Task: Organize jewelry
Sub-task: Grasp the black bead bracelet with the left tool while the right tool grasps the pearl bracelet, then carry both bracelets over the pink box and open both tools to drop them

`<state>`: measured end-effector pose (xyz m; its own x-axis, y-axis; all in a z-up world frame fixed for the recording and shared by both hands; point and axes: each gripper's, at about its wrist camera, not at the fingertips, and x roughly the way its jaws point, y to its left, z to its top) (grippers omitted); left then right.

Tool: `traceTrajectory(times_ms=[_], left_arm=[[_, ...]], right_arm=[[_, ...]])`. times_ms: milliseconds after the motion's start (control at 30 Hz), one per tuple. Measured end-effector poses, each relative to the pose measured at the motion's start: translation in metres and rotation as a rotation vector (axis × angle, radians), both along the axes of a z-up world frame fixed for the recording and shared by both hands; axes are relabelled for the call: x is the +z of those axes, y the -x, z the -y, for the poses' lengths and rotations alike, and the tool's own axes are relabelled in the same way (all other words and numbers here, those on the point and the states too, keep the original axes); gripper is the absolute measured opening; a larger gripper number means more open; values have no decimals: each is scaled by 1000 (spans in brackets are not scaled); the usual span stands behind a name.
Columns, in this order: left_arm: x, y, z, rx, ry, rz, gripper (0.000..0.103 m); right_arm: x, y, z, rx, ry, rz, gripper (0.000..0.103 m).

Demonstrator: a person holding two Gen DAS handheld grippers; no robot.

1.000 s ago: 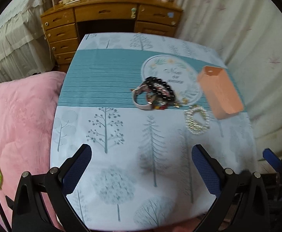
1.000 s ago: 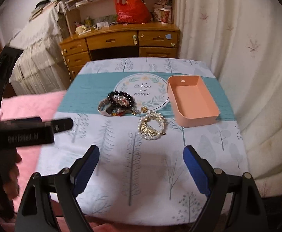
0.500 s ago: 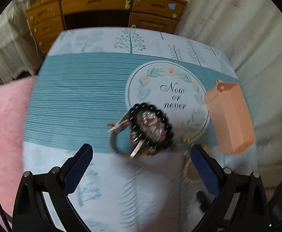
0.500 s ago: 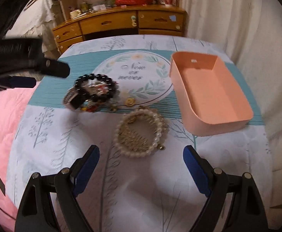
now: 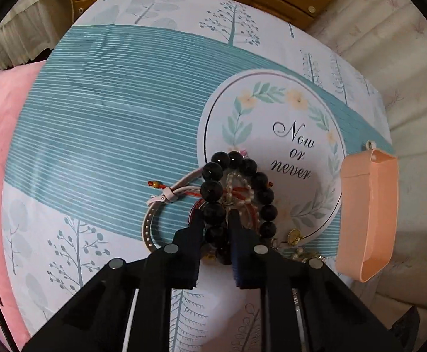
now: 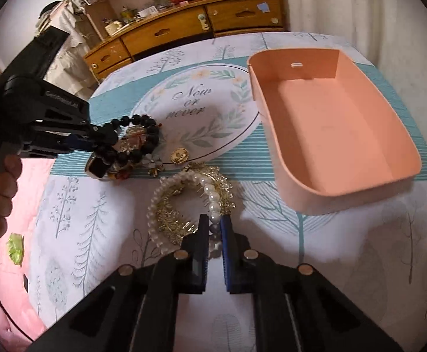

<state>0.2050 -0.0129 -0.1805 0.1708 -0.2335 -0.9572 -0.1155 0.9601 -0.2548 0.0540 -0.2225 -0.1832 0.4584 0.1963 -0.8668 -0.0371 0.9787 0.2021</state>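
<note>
A black bead bracelet [image 5: 239, 193] lies on a pile with a watch [image 5: 166, 202] and a red cord. My left gripper [image 5: 215, 215] is shut on the black bead bracelet's near side; it also shows in the right wrist view [image 6: 105, 143]. A pearl bracelet [image 6: 190, 202] with a gold comb lies on the cloth. My right gripper [image 6: 213, 221] is shut on the pearl bracelet's near edge. An empty peach tray [image 6: 345, 187] stands to the right, and shows in the left wrist view [image 5: 365, 220].
A gold coin charm [image 6: 179, 155] and a flower brooch [image 6: 154, 164] lie between the two piles. A wooden desk [image 6: 184, 26] stands behind the table. A pink blanket [image 5: 5, 135] lies at the left. A curtain [image 6: 374, 14] hangs at the right.
Both grippers moved down and forward onto the jewelry and closed: the left on the black bead bracelet, the right on the pearl bracelet.
</note>
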Motion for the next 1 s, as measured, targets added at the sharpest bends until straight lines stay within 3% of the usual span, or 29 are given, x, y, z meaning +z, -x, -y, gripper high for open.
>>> traceTrajectory(times_ms=[233,600,733,1000], left_arm=[[33,9,7,-114,-14,74,13],[118,30,23,-268,30,208,13],[149,34,39,-325,56,264,13],[177,29,92,-451,119,355,13]], right_arm=[[20,7,-10,38,29,64,8],[90,17,-20,52,0,216,8],[111,16,-14,30,7,265,8],[140,8,12,-20,99,375,8]])
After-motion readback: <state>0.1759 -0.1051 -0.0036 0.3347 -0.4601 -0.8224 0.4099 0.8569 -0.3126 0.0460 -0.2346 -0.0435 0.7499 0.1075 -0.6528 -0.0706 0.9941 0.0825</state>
